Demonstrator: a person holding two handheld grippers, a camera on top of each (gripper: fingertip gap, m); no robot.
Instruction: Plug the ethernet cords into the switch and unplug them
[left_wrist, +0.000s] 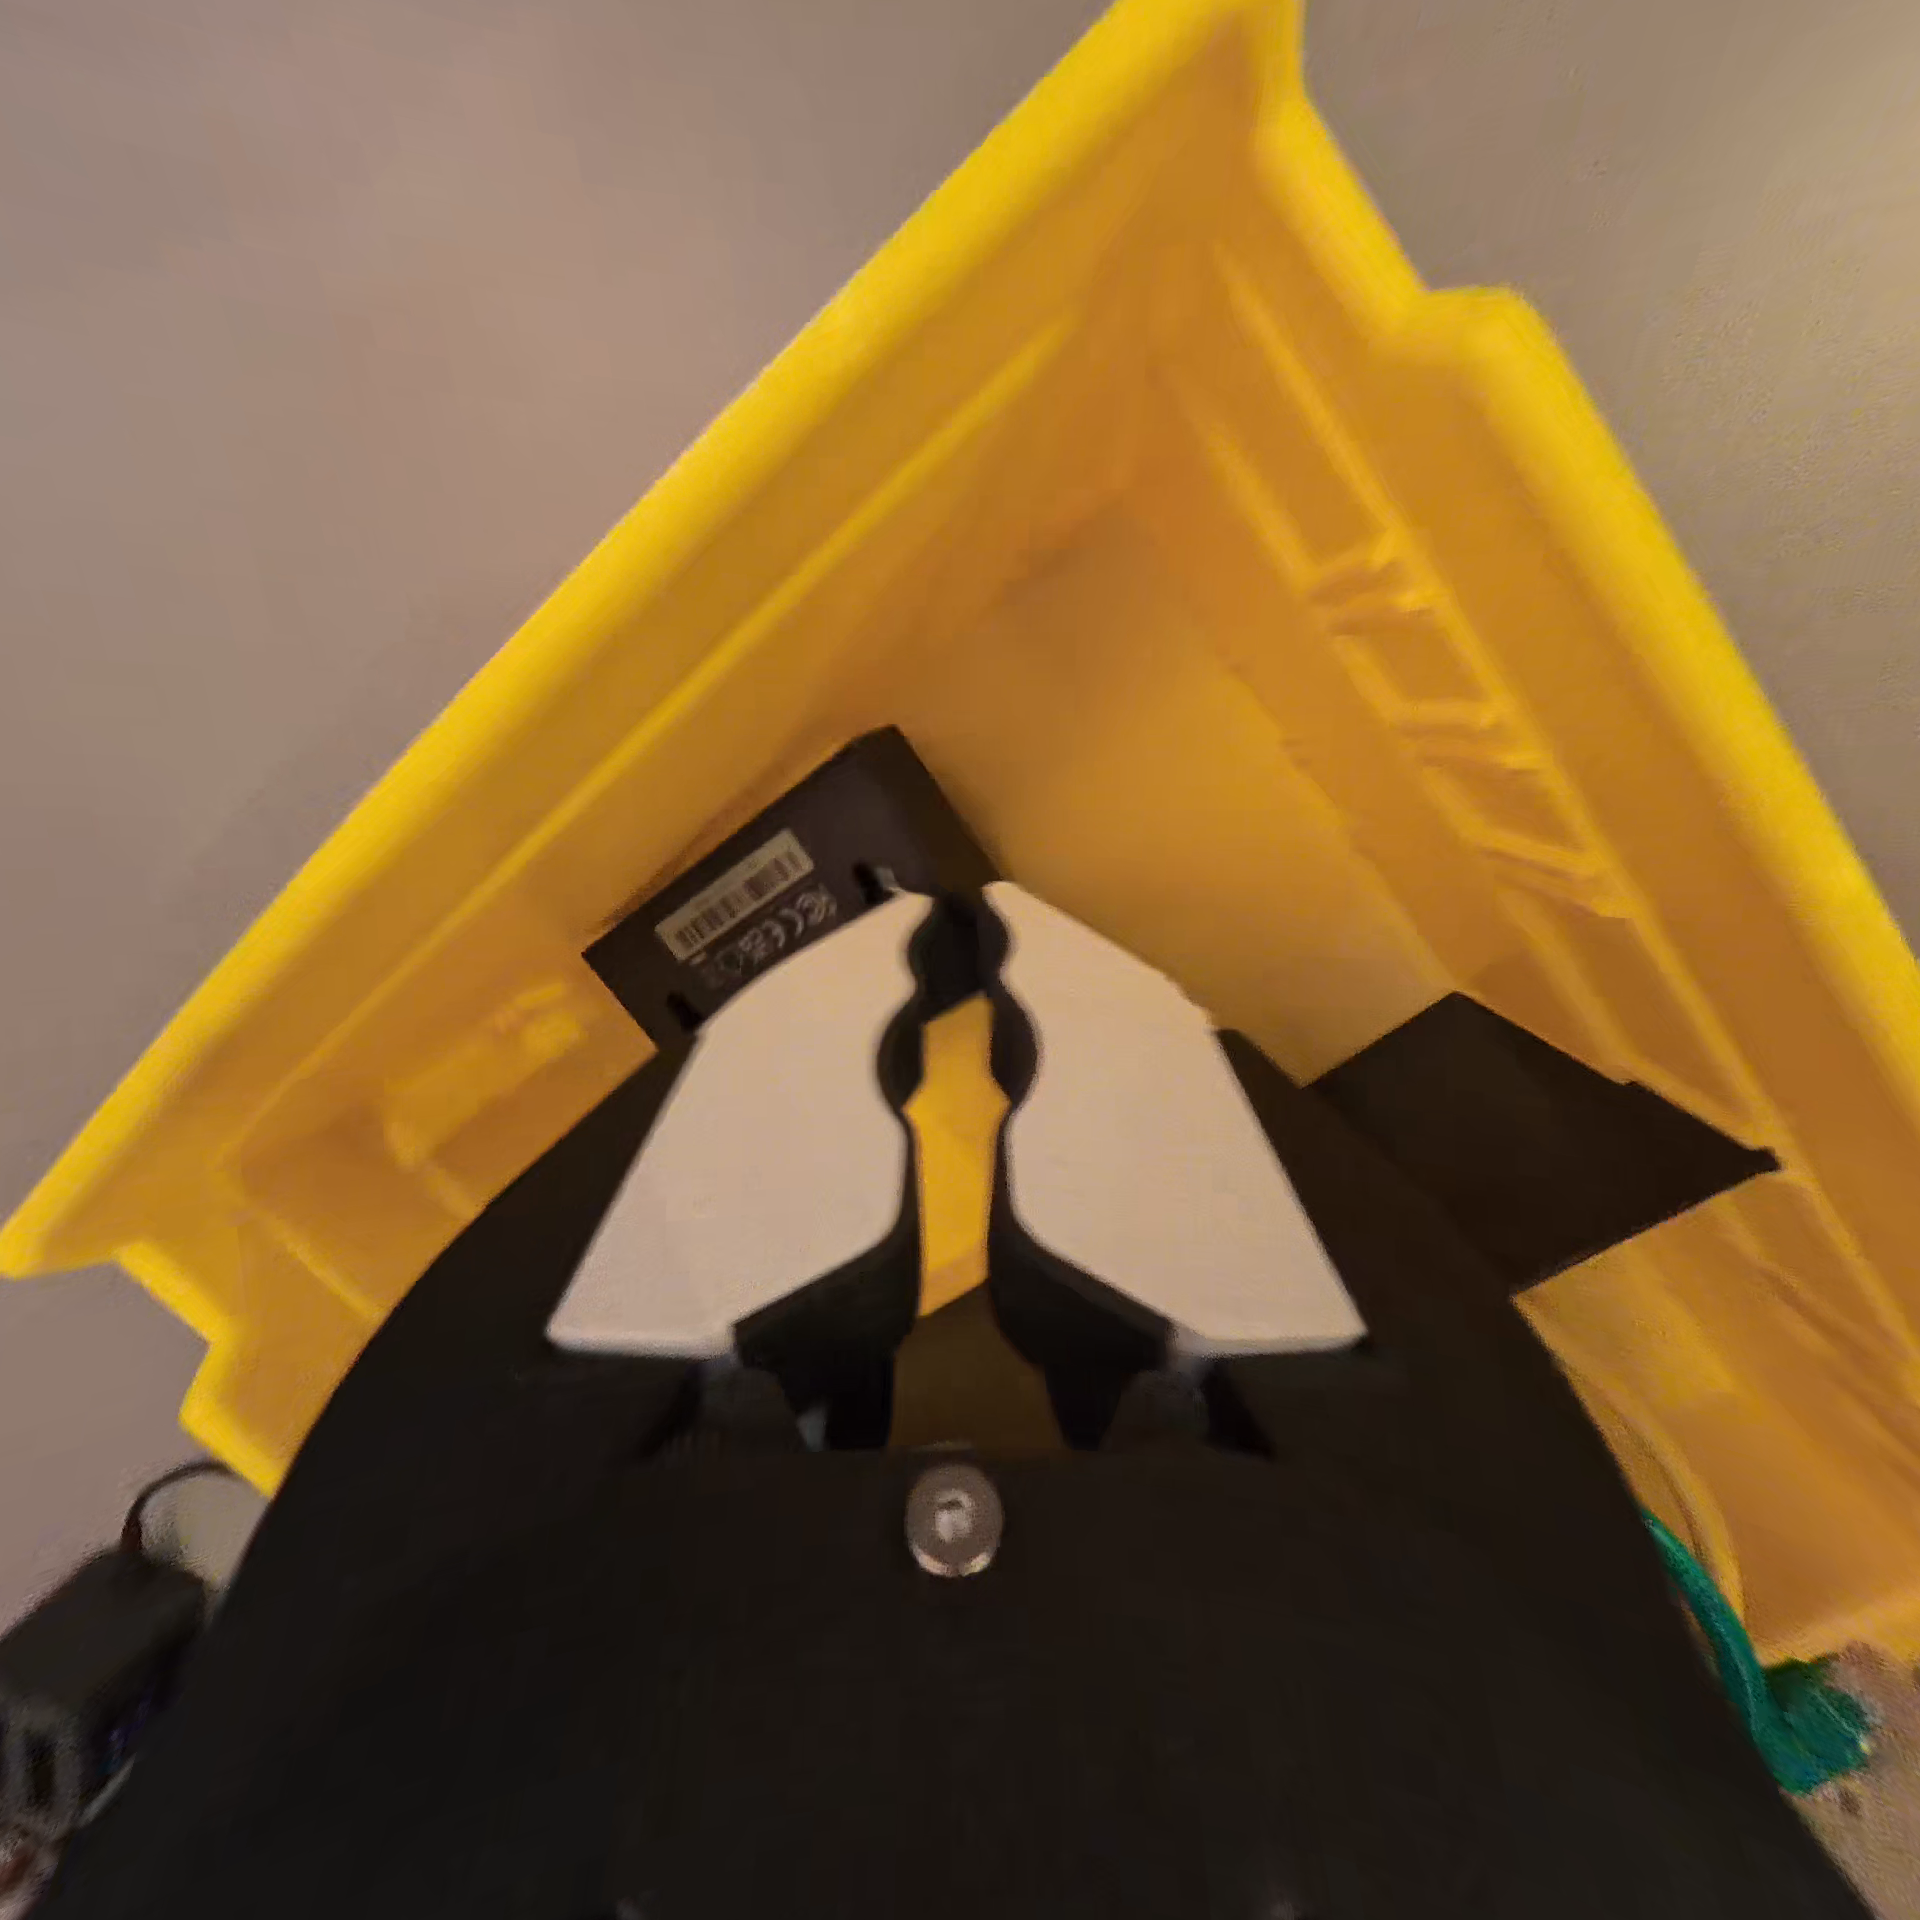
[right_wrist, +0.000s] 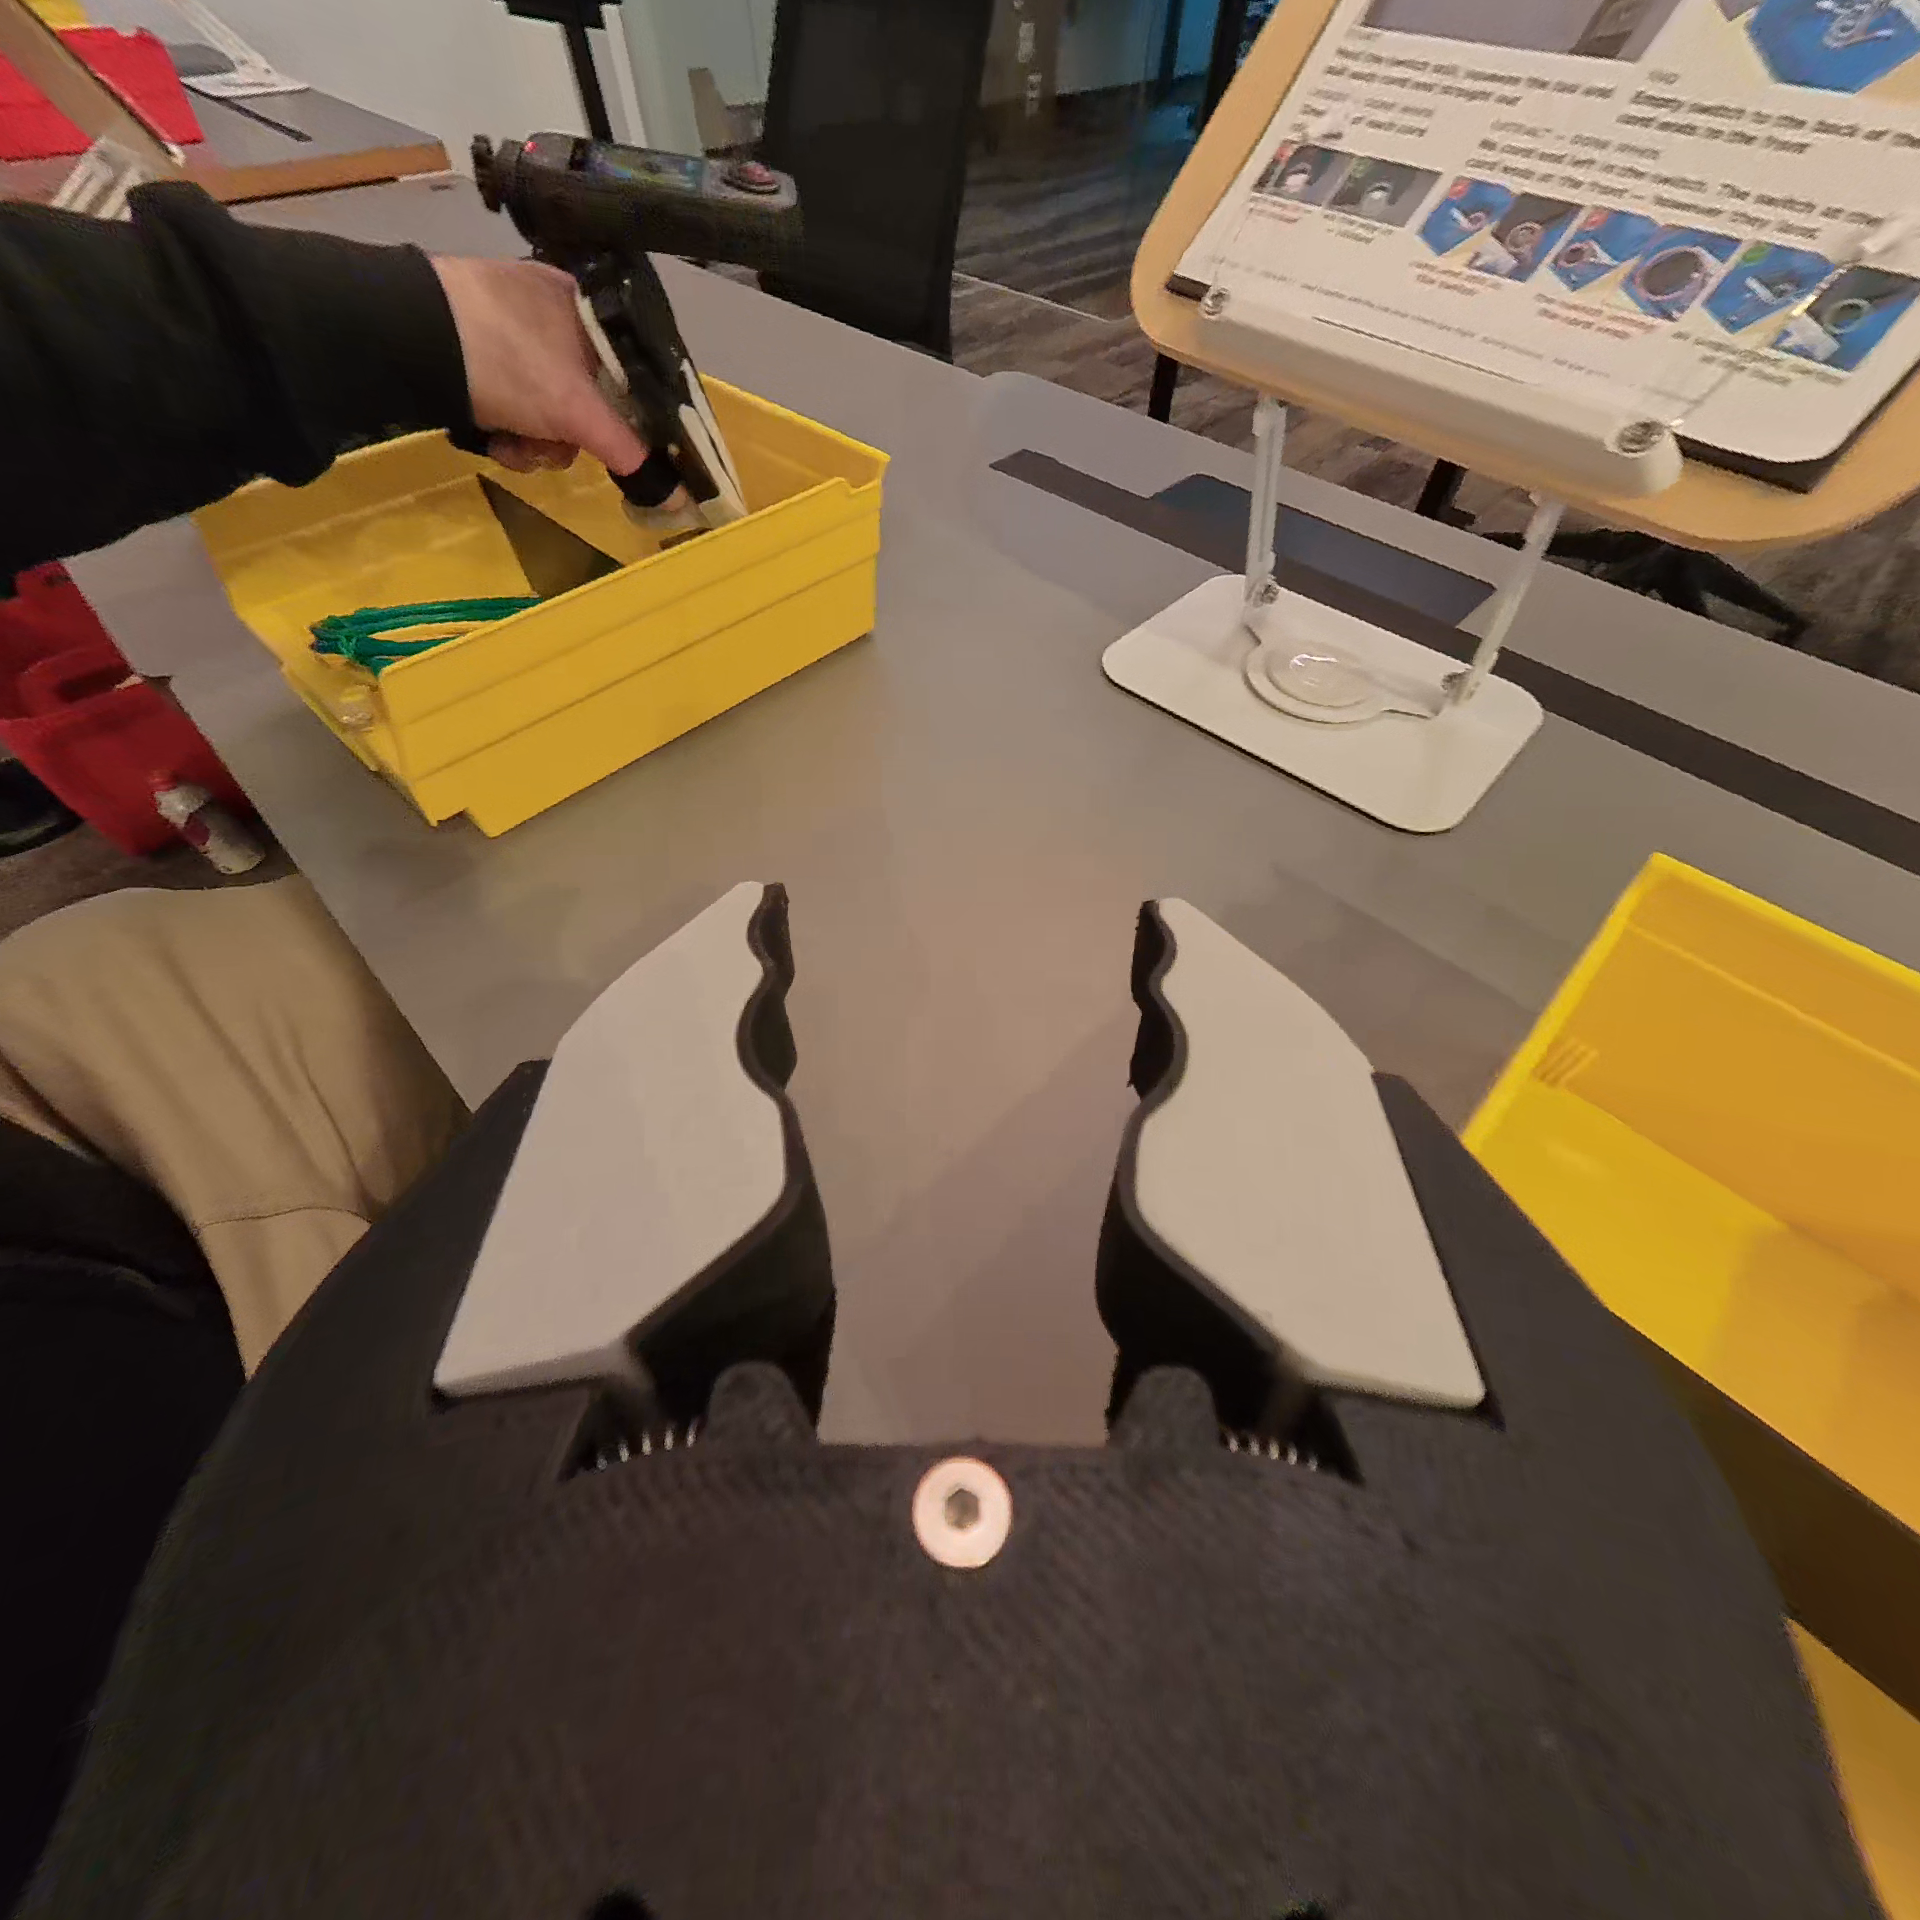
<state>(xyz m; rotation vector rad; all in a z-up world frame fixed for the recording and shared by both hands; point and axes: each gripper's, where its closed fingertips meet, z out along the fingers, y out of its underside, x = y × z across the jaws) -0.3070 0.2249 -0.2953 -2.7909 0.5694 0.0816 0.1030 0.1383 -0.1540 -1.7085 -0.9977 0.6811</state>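
Observation:
The black switch (left_wrist: 769, 894) lies label side up in the far corner of a yellow bin (left_wrist: 727, 520), against its wall. My left gripper (left_wrist: 964, 902) is inside the bin, its jaws nearly together and pinching the switch's near edge. Green ethernet cords (left_wrist: 1766, 1704) lie coiled at the bin's other end. The right wrist view shows the same bin (right_wrist: 644, 665), the cords (right_wrist: 416, 623), and the left gripper (right_wrist: 707, 488) held by a hand (right_wrist: 520, 353). My right gripper (right_wrist: 961, 914) is open and empty above the grey table (right_wrist: 935, 675).
A black divider (left_wrist: 1507, 1143) stands across the bin, also seen in the right wrist view (right_wrist: 540, 551). A second yellow bin (right_wrist: 1714, 1143) sits at the right. An instruction sheet on a white stand (right_wrist: 1330, 707) is at the back right. Red bins (right_wrist: 83, 727) sit beyond the table's left edge. Some 45 cm of space lies between my two pairs of fingers.

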